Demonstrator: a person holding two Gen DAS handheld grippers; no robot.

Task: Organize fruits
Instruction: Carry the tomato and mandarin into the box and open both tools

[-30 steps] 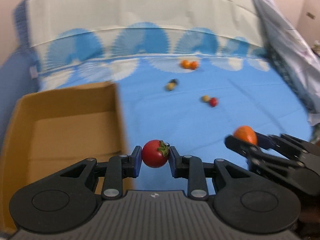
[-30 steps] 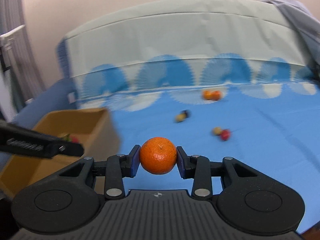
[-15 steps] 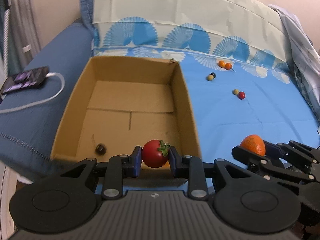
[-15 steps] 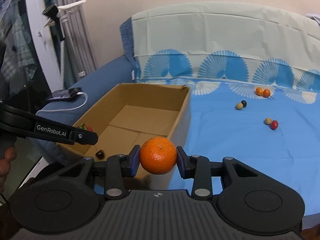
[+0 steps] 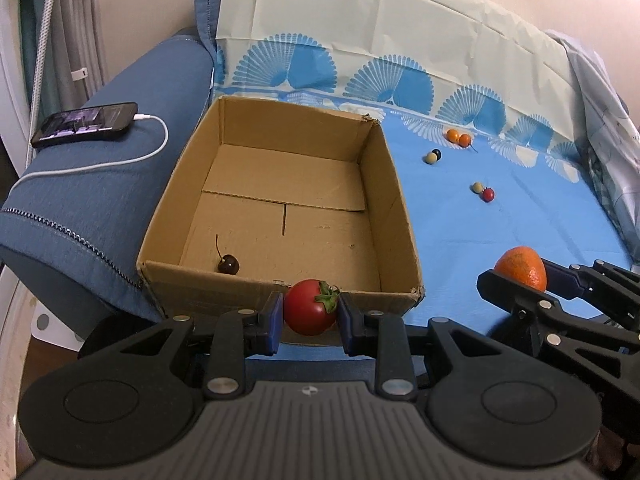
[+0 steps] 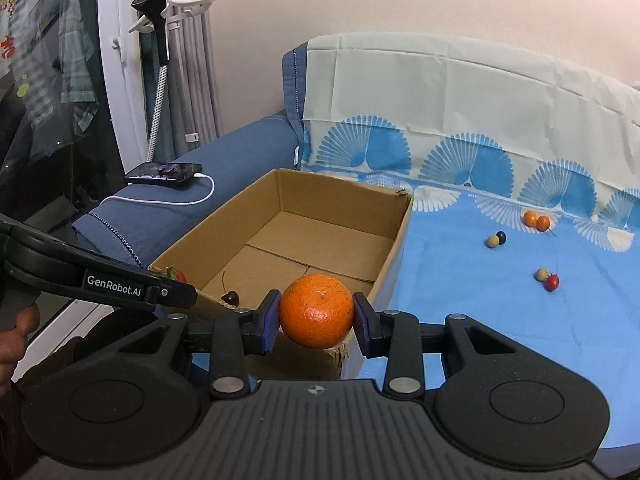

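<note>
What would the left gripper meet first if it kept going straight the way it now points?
Probably the cardboard box's near wall: the left gripper, shut on the tomato, sits just before its rim. Depth is unclear, so it might clear it.

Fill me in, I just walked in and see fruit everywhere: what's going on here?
A person is sorting fruit into a cardboard box with handheld tongs. The left tongs grip a tomato at the box's near edge; the right tongs hold an orange beside it. One cherry is inside; small fruits remain on the blue cloth.
</note>
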